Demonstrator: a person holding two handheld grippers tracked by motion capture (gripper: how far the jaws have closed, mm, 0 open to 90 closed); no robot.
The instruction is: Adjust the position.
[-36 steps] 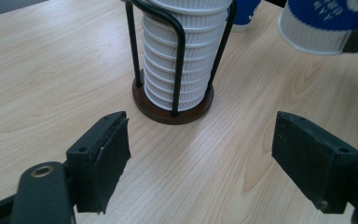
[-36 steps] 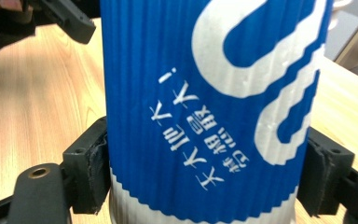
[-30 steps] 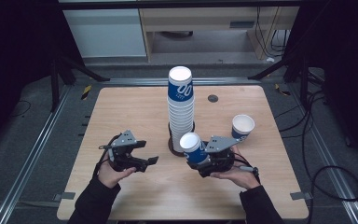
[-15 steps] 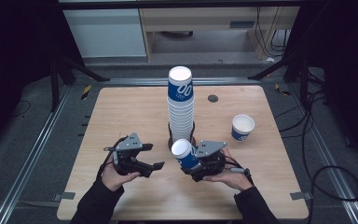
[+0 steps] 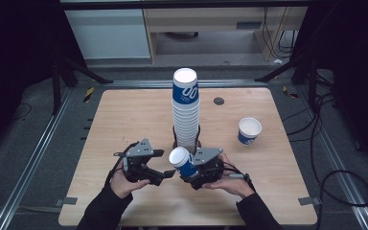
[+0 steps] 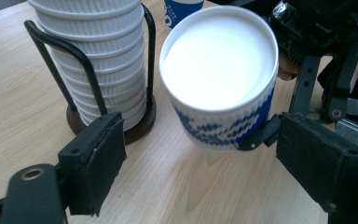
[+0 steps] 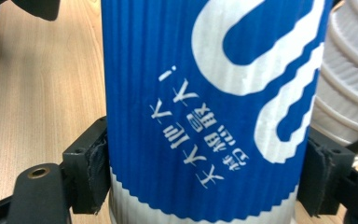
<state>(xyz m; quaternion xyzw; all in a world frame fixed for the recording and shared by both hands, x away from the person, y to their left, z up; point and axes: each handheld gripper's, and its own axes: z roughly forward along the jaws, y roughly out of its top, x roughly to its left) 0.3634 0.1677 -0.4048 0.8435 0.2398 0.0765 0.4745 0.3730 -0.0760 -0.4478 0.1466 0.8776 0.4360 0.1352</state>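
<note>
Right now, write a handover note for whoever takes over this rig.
Right gripper: shut on a blue paper cup, tilted, held above the table in front of the cup stack.
Left gripper: open, its fingers on either side of that cup without touching it.
Done, apparently: one cup stands upright at the table's right.
Left: probably take the held cup with the left gripper or set it down; the stack in its rack remains.
</note>
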